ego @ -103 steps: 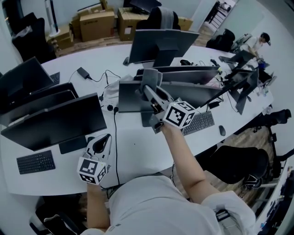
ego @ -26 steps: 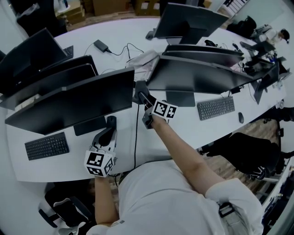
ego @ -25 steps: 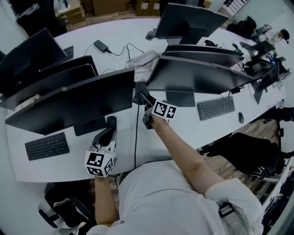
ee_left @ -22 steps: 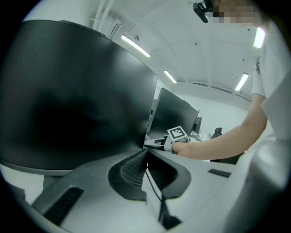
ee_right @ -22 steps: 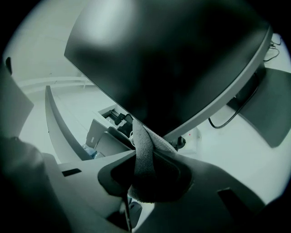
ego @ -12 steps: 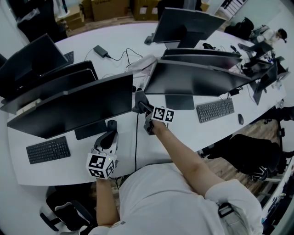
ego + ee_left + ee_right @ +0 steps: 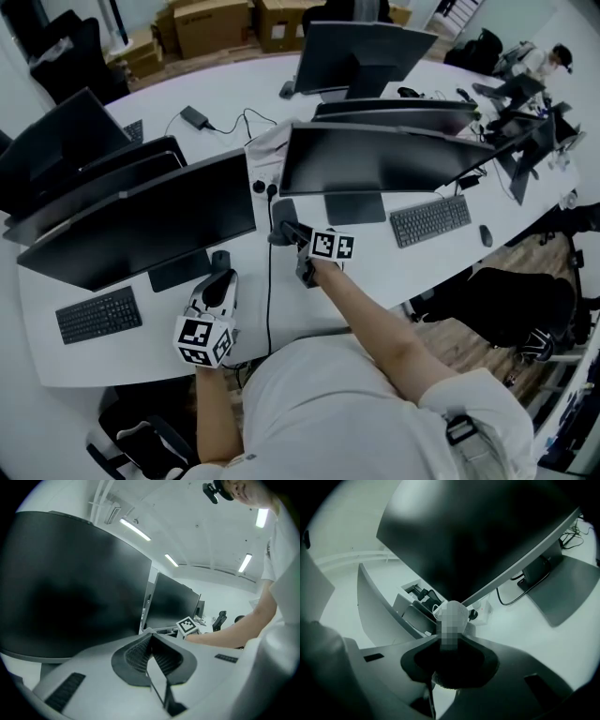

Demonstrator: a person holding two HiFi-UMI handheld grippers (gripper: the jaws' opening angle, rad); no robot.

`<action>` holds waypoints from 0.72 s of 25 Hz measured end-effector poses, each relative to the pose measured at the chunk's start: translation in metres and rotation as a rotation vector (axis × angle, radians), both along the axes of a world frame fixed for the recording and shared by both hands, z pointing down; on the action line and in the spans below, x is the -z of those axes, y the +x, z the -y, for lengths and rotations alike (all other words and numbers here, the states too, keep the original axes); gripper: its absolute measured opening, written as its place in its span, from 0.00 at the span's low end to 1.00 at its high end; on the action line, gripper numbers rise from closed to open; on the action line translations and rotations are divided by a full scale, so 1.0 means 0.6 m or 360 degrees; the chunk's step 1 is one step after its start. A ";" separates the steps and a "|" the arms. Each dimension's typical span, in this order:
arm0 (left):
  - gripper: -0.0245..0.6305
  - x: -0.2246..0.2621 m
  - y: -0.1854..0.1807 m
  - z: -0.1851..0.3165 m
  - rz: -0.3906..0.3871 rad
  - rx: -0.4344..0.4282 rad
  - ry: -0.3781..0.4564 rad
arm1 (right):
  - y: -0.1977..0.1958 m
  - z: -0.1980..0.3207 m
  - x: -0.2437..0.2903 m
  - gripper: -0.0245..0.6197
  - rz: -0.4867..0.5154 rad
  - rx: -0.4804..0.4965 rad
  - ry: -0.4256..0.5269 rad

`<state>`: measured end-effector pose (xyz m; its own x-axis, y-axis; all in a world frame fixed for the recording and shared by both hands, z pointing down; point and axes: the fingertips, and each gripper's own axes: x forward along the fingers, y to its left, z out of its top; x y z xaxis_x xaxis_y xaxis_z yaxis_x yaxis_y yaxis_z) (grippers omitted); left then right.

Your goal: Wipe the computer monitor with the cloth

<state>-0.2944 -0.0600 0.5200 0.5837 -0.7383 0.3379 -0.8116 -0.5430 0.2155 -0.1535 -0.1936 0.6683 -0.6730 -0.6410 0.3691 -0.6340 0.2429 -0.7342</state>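
Closest to us, at the near edge of the desk [image 7: 375,262], the left gripper [image 7: 217,284] rested low with its jaws pressed together on nothing, probably parked there so the other hand had room to work. Further in, the right gripper [image 7: 292,232] was clamped on the dark cloth [image 7: 280,212], which bunched thickly between its jaws. We held it in the gap between the nearer monitor [image 7: 141,230] and the monitor on the right [image 7: 375,159], below their lower corners. We judged that this was meant to bring the cloth to a screen, though we could not tell which one. No view showed the cloth touching glass. Beyond, more monitors and cardboard boxes [image 7: 197,23] stood toward the desk's far edge.
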 end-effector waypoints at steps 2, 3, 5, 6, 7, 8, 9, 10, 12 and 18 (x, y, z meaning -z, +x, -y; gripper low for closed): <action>0.03 0.005 0.008 -0.004 -0.0003 -0.0004 0.0008 | 0.016 -0.011 0.013 0.18 -0.0015 0.0003 0.0033; 0.03 0.006 0.012 -0.006 -0.0003 -0.0006 0.0013 | 0.024 -0.017 0.020 0.18 -0.0021 0.0002 0.0048; 0.03 0.010 0.022 -0.010 -0.0005 -0.0010 0.0023 | 0.043 -0.030 0.034 0.18 -0.0025 -0.0005 0.0080; 0.03 0.012 0.028 -0.012 -0.0007 -0.0011 0.0029 | 0.053 -0.038 0.043 0.18 -0.0022 -0.0009 0.0098; 0.03 0.015 0.034 -0.015 -0.0011 -0.0013 0.0035 | 0.063 -0.045 0.052 0.18 -0.0019 -0.0012 0.0118; 0.03 0.018 0.042 -0.017 -0.0016 -0.0016 0.0040 | 0.074 -0.053 0.063 0.18 -0.0018 -0.0013 0.0140; 0.03 0.022 0.050 -0.020 -0.0020 -0.0022 0.0045 | 0.083 -0.061 0.075 0.18 -0.0021 -0.0012 0.0165; 0.03 0.026 0.059 -0.022 -0.0023 -0.0031 0.0051 | 0.093 -0.068 0.087 0.18 -0.0026 -0.0012 0.0191; 0.03 0.032 0.079 -0.026 -0.0022 -0.0056 0.0062 | 0.115 -0.086 0.111 0.18 -0.0042 -0.0014 0.0234; 0.03 0.057 0.148 -0.043 -0.0038 -0.0130 0.0086 | 0.177 -0.152 0.203 0.18 -0.0070 0.0008 0.0428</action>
<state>-0.2058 -0.0341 0.4860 0.6499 -0.7049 0.2842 -0.7593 -0.6184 0.2025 -0.0474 -0.1022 0.5464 -0.6634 -0.7167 0.2150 -0.6621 0.4284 -0.6148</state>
